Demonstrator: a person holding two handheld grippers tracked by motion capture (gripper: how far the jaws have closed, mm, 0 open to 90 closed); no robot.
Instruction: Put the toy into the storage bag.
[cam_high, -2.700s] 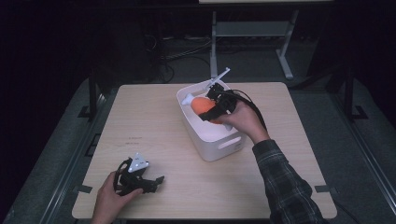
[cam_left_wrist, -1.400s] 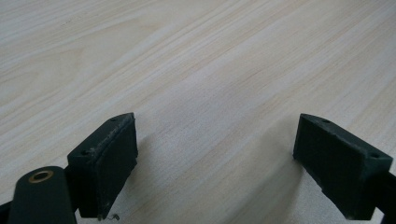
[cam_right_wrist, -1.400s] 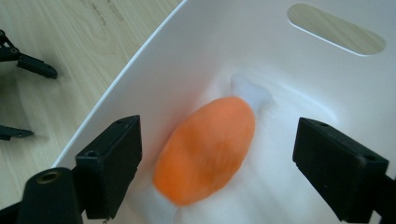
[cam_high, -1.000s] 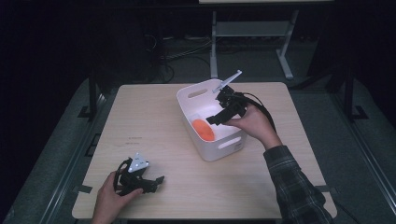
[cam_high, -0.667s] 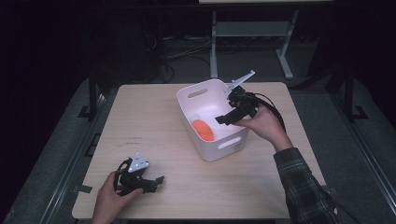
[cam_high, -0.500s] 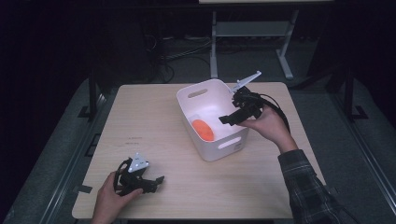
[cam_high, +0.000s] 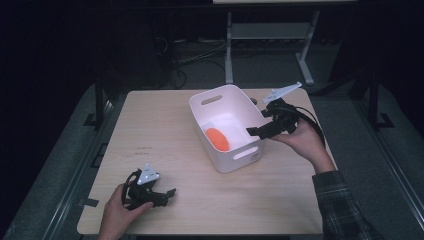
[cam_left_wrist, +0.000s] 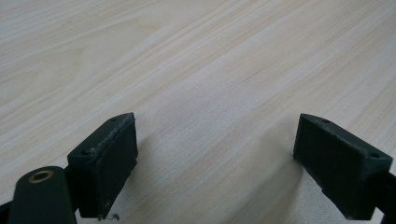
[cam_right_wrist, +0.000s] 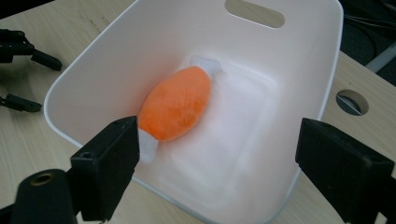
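Orange plush (cam_high: 218, 139) lies in the white bin (cam_high: 240, 159) at frame centre, drop done; my right tongs (cam_high: 260, 131) gape empty at its right rim, left tongs (cam_high: 167, 196) wide on worktop (cam_high: 165, 125) lower left.

Pale wooden table (cam_high: 200, 130), grain running lengthwise. White bin (cam_high: 248, 152) standing directly on it, right of centre, toward the far edge. Left gripper (cam_high: 167, 194) resting on it near the front edge, well left of the bin. Round cable hole (cam_right_wrist: 351, 102) just beyond the bin.
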